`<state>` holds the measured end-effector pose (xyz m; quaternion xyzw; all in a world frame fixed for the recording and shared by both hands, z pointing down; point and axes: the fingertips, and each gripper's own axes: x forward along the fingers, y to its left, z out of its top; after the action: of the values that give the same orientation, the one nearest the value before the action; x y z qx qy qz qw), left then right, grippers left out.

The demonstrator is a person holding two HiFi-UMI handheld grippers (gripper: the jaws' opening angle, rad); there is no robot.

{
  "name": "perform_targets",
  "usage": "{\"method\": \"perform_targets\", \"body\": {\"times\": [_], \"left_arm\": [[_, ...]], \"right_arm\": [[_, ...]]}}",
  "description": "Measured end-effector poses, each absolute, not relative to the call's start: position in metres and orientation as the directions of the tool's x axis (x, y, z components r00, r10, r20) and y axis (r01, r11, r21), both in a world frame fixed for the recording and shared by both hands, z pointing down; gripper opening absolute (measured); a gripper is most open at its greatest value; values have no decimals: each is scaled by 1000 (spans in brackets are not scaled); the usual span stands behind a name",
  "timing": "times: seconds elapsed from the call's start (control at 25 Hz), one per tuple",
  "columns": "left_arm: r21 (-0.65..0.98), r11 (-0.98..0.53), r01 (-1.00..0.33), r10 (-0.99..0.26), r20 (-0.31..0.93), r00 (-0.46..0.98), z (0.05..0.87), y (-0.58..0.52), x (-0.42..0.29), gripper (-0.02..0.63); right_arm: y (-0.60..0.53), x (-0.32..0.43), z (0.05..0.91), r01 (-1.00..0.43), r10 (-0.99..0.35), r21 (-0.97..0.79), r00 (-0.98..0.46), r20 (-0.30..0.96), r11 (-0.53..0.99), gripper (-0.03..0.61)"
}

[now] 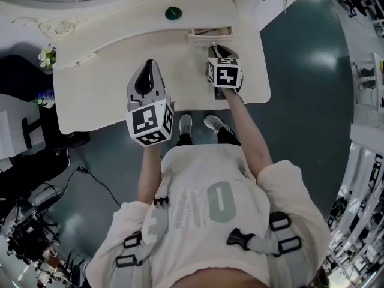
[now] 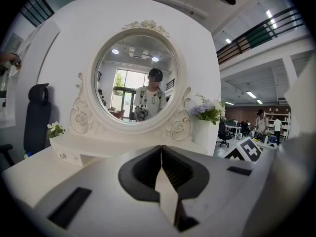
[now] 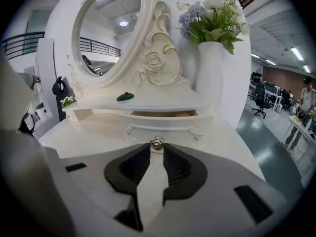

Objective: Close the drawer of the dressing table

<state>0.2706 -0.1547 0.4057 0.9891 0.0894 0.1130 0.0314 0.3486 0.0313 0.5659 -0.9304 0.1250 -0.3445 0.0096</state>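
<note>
Worktop (image 1: 102,95) of the dressing table lies under both tools, wide and white. At the back, straight ahead of the left tool (image 2: 161,148), stands the round mirror (image 2: 136,80), and the person shows in it.

The drawer (image 3: 163,126) is the thing to shut. It is right in front of the right tool (image 3: 157,149), under a little shelf. It sticks out a bit and a brown gap shows along its top, so it is not shut yet.

The right tool points down at the drawer front. Its jaws are narrow and pinch the small shiny knob (image 3: 157,142) in the middle of that front. I think it holds the knob so the push goes straight in and the drawer does not slide crooked.

The left tool hangs over the bare worktop, to the left of the right tool and away from the drawer. Its jaws are pressed together with nothing in them. It seems to wait there because one tool is enough for this job.

A white vase (image 3: 210,70) with flowers stands up and to the right of the right tool. A small green thing (image 3: 125,97) lies on the shelf, up and to the left of it. Neither blocks the drawer's way, so the next move looks like a slow push forward.
</note>
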Motion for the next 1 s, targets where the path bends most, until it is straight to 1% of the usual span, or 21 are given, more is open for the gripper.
{"method": "perform_targets", "body": {"times": [0.8, 1.0], "left_arm": [[71, -988, 134, 147, 236, 961, 412, -163, 277, 20], [70, -990, 124, 138, 238, 962, 412, -164, 280, 20]], "right_arm": [[34, 376, 574, -236, -236, -90, 720, 653, -968, 83], [35, 381, 577, -236, -232, -84, 718, 656, -968, 73]]}}
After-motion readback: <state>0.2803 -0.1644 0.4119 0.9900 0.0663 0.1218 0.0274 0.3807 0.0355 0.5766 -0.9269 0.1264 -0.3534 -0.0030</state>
